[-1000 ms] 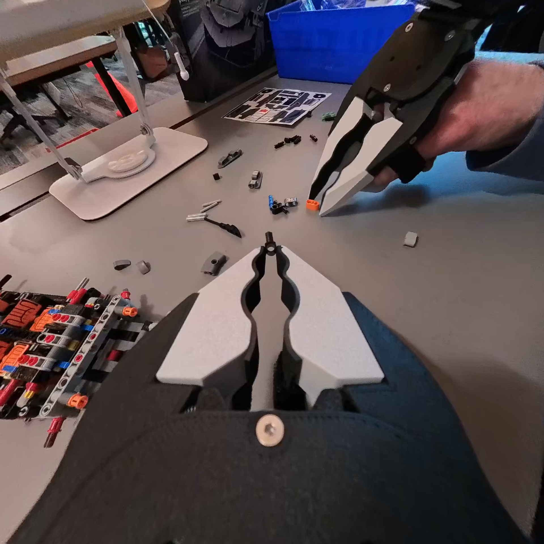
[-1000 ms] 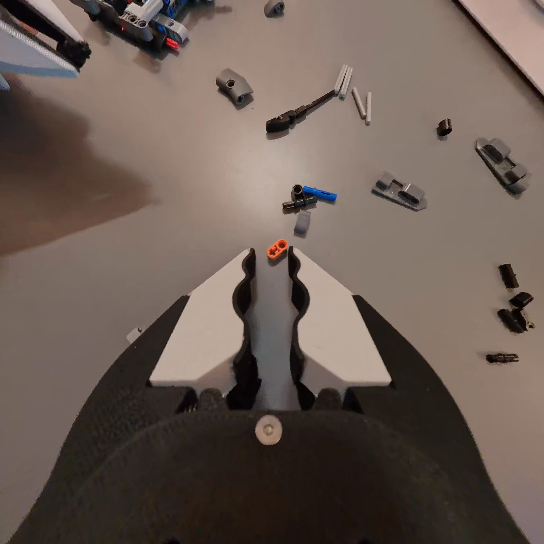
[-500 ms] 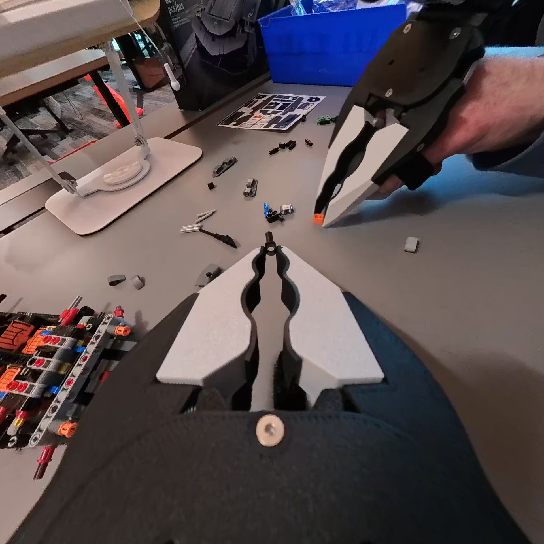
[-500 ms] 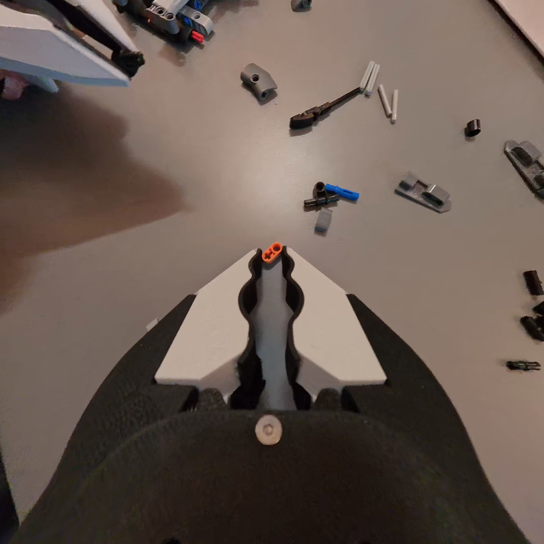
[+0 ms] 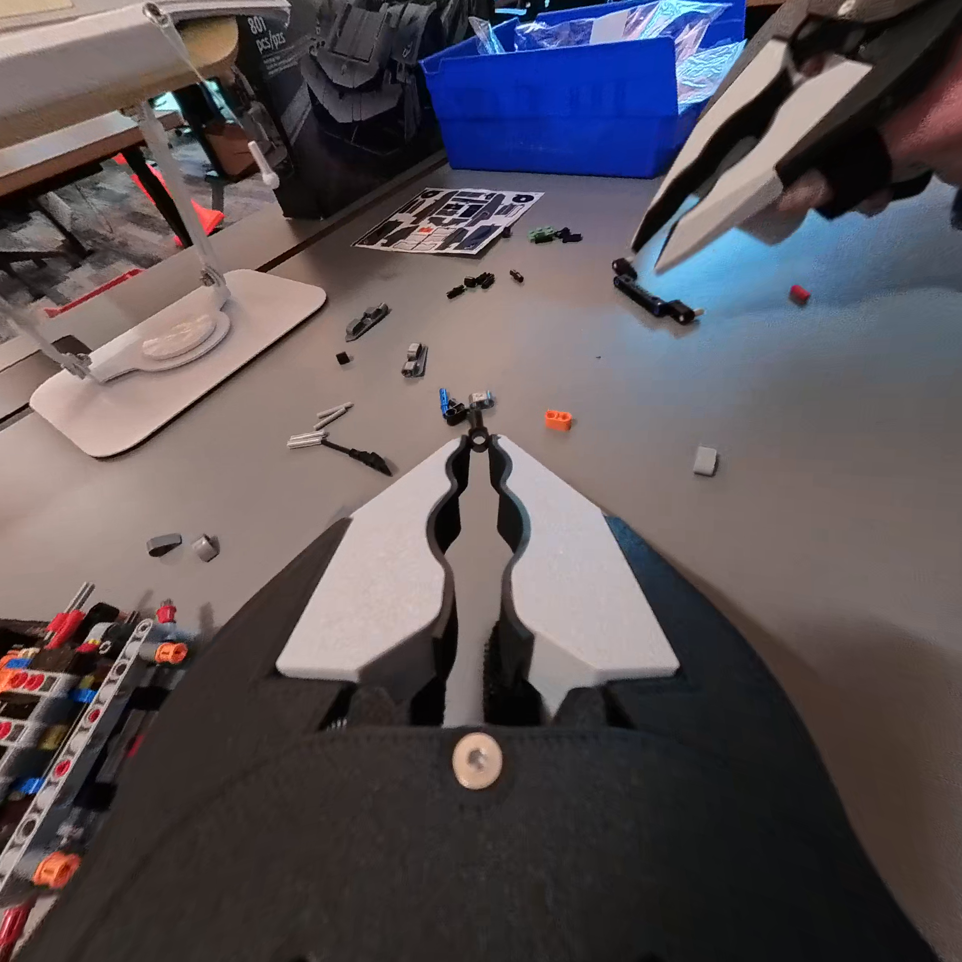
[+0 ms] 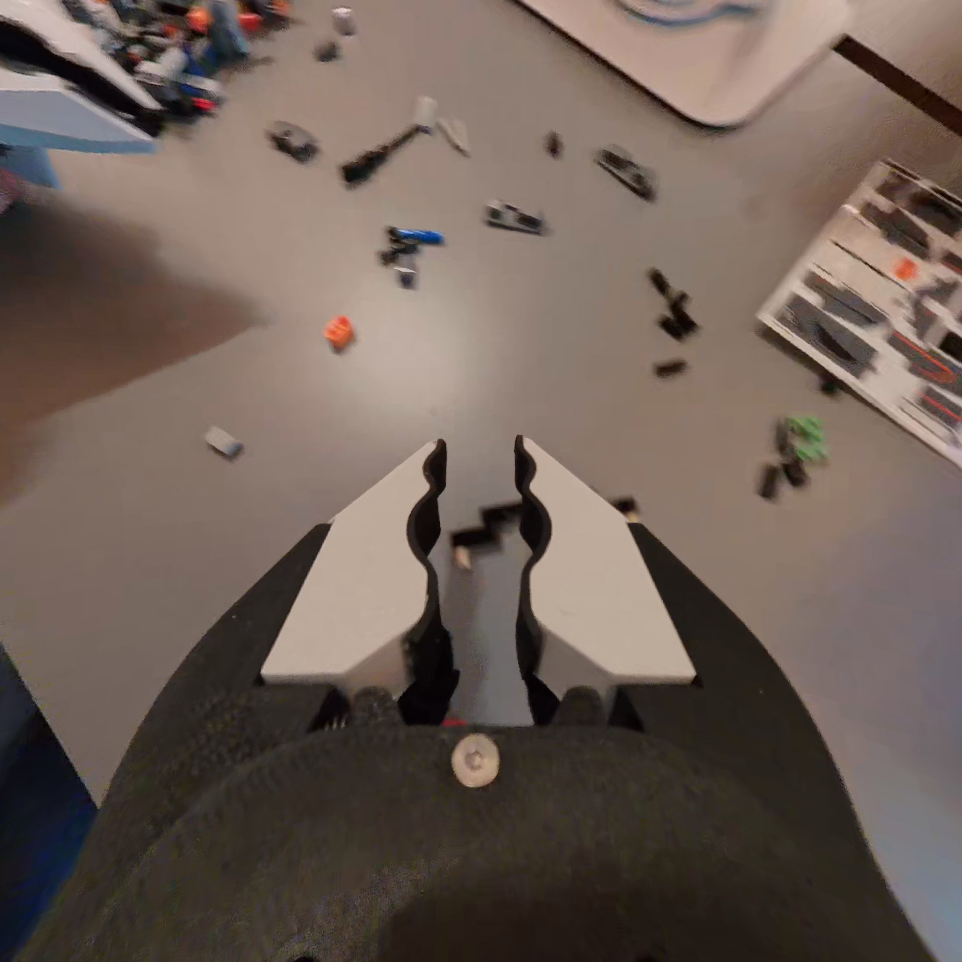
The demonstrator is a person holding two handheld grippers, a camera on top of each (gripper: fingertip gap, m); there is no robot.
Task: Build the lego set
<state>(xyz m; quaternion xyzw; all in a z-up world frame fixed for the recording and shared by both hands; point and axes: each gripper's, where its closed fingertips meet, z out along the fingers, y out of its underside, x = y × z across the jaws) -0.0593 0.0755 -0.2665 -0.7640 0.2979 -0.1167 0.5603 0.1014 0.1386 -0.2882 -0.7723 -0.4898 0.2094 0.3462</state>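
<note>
two grippers, two states. left wrist view: left gripper (image 5: 478, 441) stays pinched shut on a small black connector (image 5: 477, 434), same as a second ago, held just over the grey table (image 5: 781, 520). orange piece (image 5: 558, 419) now lies loose on the table just right of the connector; half a second ago the right gripper (image 5: 645, 257) had it between its tips. that gripper has swung off well beyond the orange piece, tips parted and empty, above a black beam (image 5: 653, 302). half-built model (image 5: 67, 692) sits well left of the orange piece.

right wrist view, blurred by motion: right gripper (image 6: 479, 442) open, nothing held, black beam (image 6: 486, 526) partly showing between and under its fingers, orange piece (image 6: 339, 331) well off to its upper left. judgement: orange pick dropped or abandoned, beam looks like the new target, build not advanced.
</note>
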